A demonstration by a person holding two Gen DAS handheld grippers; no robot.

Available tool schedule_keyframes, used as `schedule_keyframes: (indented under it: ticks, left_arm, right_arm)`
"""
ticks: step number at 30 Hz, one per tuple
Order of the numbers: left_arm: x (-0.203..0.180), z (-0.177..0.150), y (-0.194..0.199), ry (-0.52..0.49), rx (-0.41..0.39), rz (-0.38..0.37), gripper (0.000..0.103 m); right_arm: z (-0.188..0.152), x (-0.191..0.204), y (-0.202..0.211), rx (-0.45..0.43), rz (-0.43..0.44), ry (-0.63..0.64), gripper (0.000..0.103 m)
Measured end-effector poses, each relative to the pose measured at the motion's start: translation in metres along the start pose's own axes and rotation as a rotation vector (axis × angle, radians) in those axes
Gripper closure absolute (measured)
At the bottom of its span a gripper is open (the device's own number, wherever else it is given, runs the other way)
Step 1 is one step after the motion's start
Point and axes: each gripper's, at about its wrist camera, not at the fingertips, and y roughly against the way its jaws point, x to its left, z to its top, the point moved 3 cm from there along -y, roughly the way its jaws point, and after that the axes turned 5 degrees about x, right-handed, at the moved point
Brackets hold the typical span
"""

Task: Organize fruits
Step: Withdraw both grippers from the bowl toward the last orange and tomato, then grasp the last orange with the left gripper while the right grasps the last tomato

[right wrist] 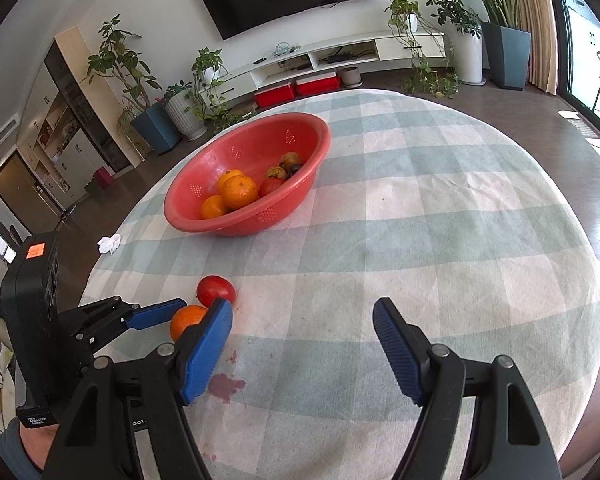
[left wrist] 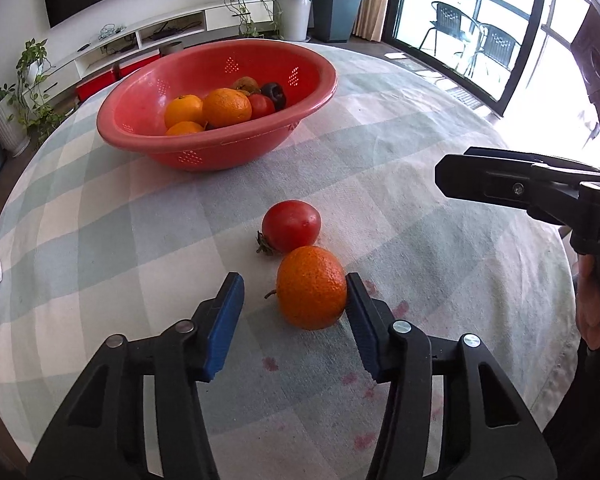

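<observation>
An orange (left wrist: 311,288) lies on the checked tablecloth between the blue pads of my left gripper (left wrist: 295,280). The right pad touches its side, while the left pad stands a gap away, so the jaws are open around it. A red tomato-like fruit (left wrist: 291,226) rests just behind the orange, touching it. Further back stands a red colander bowl (left wrist: 220,148) holding several oranges and red and dark fruits. In the right wrist view my right gripper (right wrist: 302,320) is open over bare cloth, with the orange (right wrist: 186,320) and the red fruit (right wrist: 216,290) to its left.
The round table (right wrist: 440,200) is covered by a green and white checked cloth with red stains (right wrist: 224,386) near the front. A crumpled white tissue (right wrist: 109,244) lies at the table's left edge. The floor, plants and a TV shelf lie beyond.
</observation>
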Motion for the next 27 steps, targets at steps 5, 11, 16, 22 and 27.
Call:
schedule_keyframes:
  ticks: [5,11,16,22,27]
  left_arm:
    - [-0.001,0.000,-0.001,-0.015,0.004,-0.006,0.068]
    - [0.003,-0.004,0.003,-0.002,0.001,-0.029,0.069]
    - [0.019,-0.015,0.016,0.038,-0.018,-0.040,0.070]
    - [0.051,-0.032,0.035,0.118,-0.052,-0.045,0.069]
    - [0.065,-0.035,0.038,0.140,-0.060,-0.053,0.070]
  right_arm:
    - [-0.002,0.002,-0.003,0.002,-0.011,0.021,0.029]
    - [-0.003,0.008,-0.006,0.010,-0.014,0.051,0.032]
    - [-0.005,0.030,-0.013,0.028,-0.009,0.137,0.032]
    - [-0.004,0.067,-0.035,0.051,-0.014,0.300,0.033]
    - [0.004,0.076,-0.061,0.099,-0.044,0.326,0.037]
